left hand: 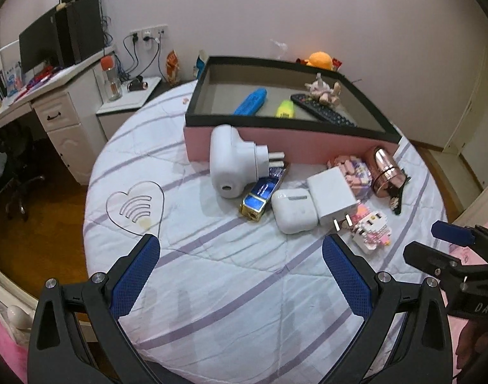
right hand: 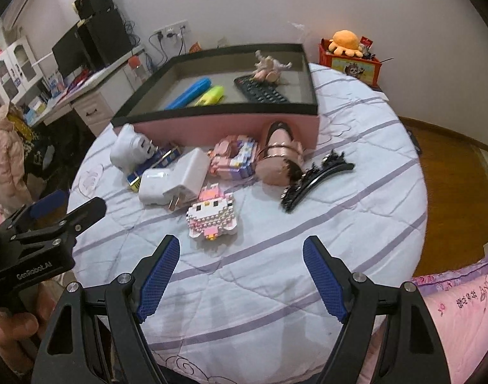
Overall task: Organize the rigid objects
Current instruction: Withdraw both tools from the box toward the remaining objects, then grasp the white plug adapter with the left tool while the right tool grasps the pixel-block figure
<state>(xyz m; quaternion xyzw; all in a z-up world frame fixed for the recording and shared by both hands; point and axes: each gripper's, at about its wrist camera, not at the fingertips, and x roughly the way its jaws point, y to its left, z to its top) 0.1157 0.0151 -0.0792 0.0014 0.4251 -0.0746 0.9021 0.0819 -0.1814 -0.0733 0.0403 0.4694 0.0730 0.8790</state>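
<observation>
A pink box (left hand: 276, 147) (right hand: 231, 126) with a black rim stands on the bed and holds a blue case (left hand: 252, 101), a yellow-green item (left hand: 285, 108), a black remote (left hand: 320, 110) and a small figurine (left hand: 324, 89). In front of it lie a large white plug (left hand: 228, 163), a blue and gold lighter (left hand: 264, 193), a white earbud case (left hand: 293, 211), a white charger (left hand: 332, 196) (right hand: 177, 182), a cat brick figure (right hand: 212, 216), a pink brick figure (right hand: 232, 158), a rose-gold object (right hand: 280, 156) and a black hair clip (right hand: 314, 180). My left gripper (left hand: 240, 249) and right gripper (right hand: 240, 249) hang open above the sheet, nothing between their fingers.
The round bed has a white sheet with purple stripes (left hand: 228, 288). A heart-shaped wire piece (left hand: 137, 208) lies at its left. A white desk (left hand: 52, 105) with monitor stands beyond, wood floor (right hand: 445, 160) to the right, and a red box with an orange plush (right hand: 349, 54) behind.
</observation>
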